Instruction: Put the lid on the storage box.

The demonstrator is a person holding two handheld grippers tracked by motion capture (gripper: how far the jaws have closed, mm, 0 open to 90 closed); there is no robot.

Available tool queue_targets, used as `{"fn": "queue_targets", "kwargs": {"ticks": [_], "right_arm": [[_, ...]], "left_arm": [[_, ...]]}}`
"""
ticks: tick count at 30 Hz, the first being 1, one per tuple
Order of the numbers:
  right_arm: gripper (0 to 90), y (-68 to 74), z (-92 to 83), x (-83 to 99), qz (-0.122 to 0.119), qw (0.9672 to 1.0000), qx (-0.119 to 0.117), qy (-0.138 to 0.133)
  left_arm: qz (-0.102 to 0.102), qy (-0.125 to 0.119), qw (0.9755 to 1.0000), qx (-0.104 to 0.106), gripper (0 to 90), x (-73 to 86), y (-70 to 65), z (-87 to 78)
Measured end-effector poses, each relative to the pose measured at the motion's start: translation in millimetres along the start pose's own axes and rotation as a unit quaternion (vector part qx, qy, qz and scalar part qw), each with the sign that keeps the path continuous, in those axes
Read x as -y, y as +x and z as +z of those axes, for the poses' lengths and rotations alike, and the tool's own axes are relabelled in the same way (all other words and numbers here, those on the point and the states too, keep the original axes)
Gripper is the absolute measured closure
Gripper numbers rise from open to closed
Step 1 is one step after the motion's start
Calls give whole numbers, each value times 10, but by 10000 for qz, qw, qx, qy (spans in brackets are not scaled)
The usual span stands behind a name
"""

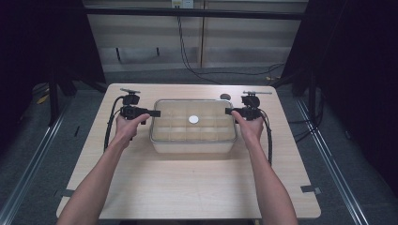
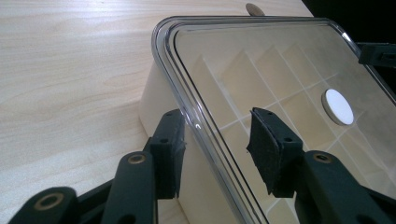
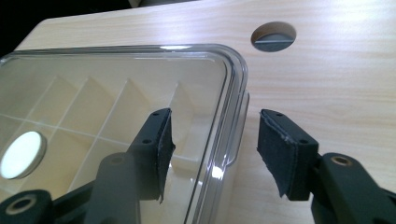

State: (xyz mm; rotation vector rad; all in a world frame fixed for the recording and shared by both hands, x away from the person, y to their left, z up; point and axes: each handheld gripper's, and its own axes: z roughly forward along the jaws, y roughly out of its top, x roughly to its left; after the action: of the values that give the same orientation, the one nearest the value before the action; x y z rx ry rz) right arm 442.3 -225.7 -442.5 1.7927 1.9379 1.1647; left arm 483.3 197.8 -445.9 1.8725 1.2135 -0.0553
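At mid-tabletop point(image 1: 141, 187), left tongs point(image 1: 152, 113) and right tongs point(image 1: 230, 111) straddle the clear lid's point(image 1: 193, 120) 2 short edges atop the compartment box point(image 1: 192, 146), part-open, pads clear; squeezing both evenly should give a level lift.

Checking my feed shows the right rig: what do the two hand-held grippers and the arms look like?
Both the left hand-held gripper and the right hand-held gripper are black, each with two jaws faced with dark pads and brass-coloured pivot rivets. A black cable loops from each. The forearms are bare, with no sleeves or gloves.
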Motion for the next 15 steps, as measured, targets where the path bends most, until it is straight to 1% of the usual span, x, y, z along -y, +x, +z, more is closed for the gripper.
{"fn": "queue_targets", "kwargs": {"ticks": [1,2,3,4,5,6,8,9,10,11,12,13,14,15], "right_arm": [[428,-22,-5,0,88,9999,-76,48],[412,-58,-36,3,161,9998,-151,-2],[412,-58,-36,3,161,9998,-151,-2],[406,-73,-47,4,212,9995,-240,-20],[387,-100,-98,6,275,9990,-353,-74],[386,-102,-118,7,270,9990,-349,-83],[375,-115,-168,15,253,9990,-374,-76],[367,-117,-193,21,268,9988,-403,-86],[367,-117,-193,21,268,9988,-403,-86],[358,-117,-216,28,261,9986,-442,-118],[350,-110,-263,45,207,9984,-516,-113],[350,-104,-280,52,186,9983,-532,-115],[350,-104,-280,52,186,9983,-532,-115],[349,-81,-334,72,147,9982,-557,-153]], "left_arm": [[5,-7,10000,-89,531,0,-16,-3],[9,14,10000,-72,452,5,-14,-5],[9,14,10000,-72,436,5,-14,-5],[-51,-57,10000,-14,436,16,-19,-21],[-38,-110,9999,-44,409,26,-39,-50],[28,-69,9999,-99,397,30,-43,-73],[83,-72,9998,-150,375,37,-58,-122],[83,-72,9998,-150,366,37,-58,-122],[70,-122,9997,-176,366,41,-78,-148],[133,-140,9996,-215,350,43,-96,-180],[207,-172,9993,-251,346,48,-144,-227],[269,-205,9990,-290,339,53,-178,-257],[269,-205,9990,-290,330,53,-178,-257],[341,-219,9988,-278,330,60,-199,-278]]}}
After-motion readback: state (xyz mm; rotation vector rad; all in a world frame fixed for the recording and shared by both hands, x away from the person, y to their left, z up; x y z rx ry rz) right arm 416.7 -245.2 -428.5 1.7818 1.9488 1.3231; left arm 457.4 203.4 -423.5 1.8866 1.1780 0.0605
